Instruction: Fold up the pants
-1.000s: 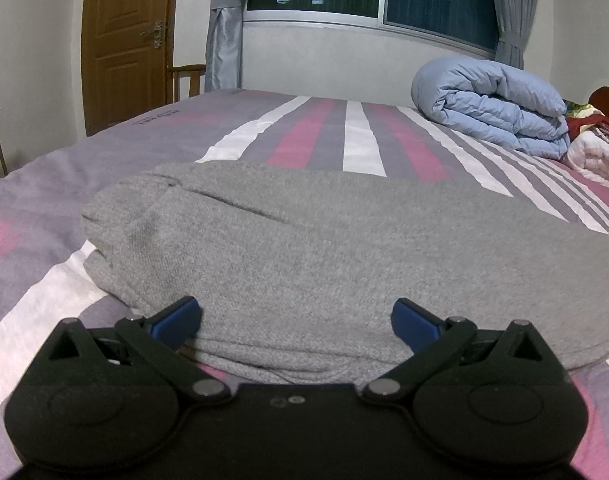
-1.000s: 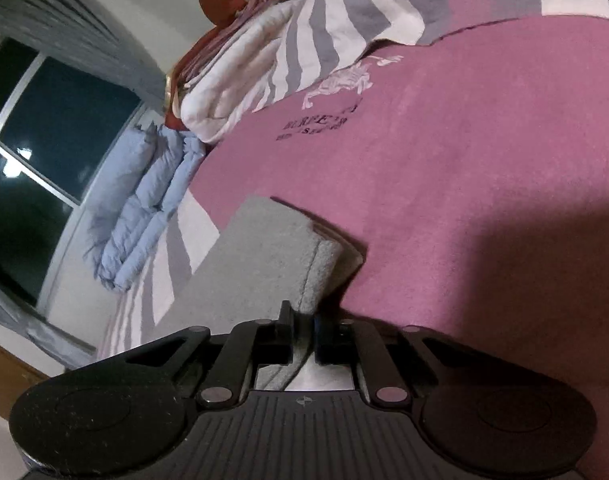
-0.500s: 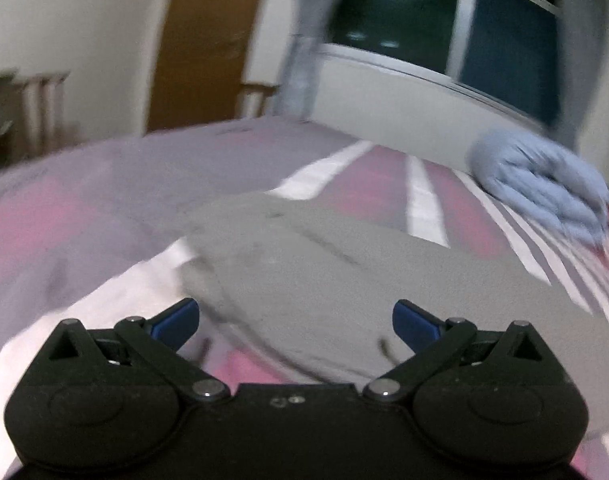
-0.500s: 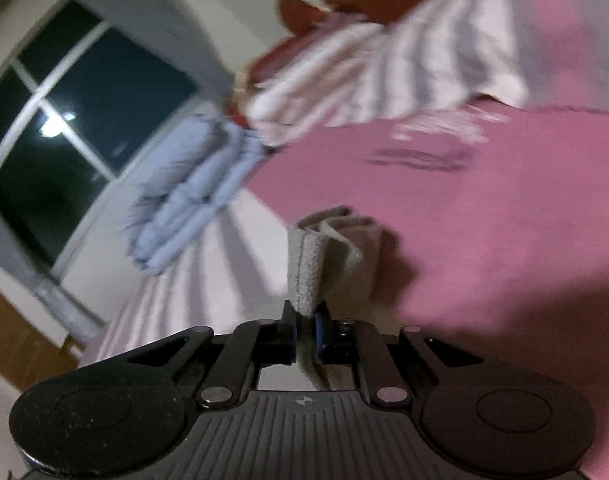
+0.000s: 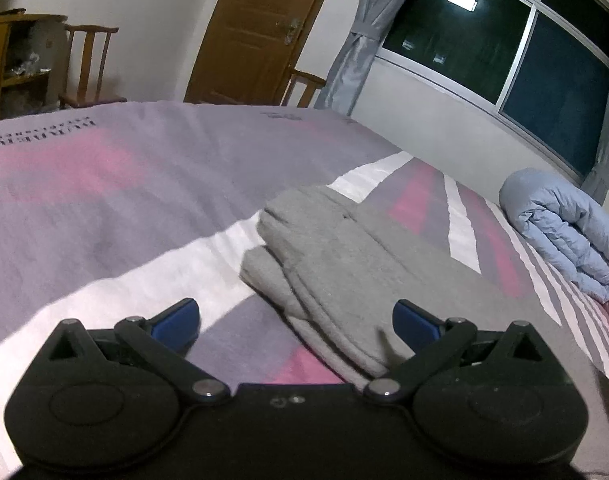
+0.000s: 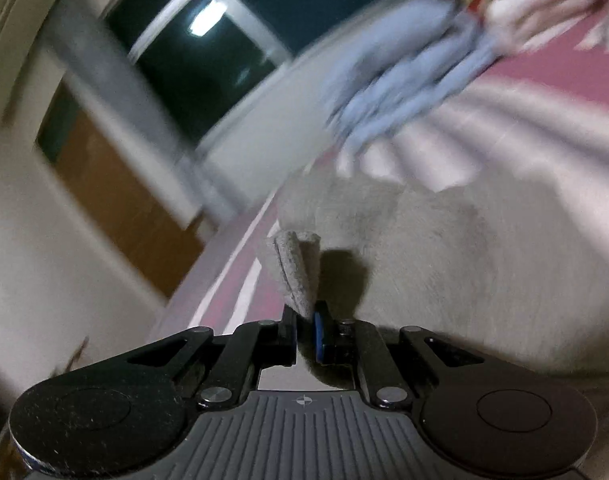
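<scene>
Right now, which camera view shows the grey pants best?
The left wrist view: the grey pants lie sharp on the striped bedsheet, layered folds visible, ahead of the open left gripper. The right wrist view is motion-blurred and shows only a bunched end clamped in the right gripper, plus blurred grey cloth.

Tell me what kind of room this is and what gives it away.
Most likely a bedroom in a home. The gray pants lie on a wide bed with a striped sheet, a rolled light-blue duvet sits near the curtained window, and a wooden door stands behind.
</scene>
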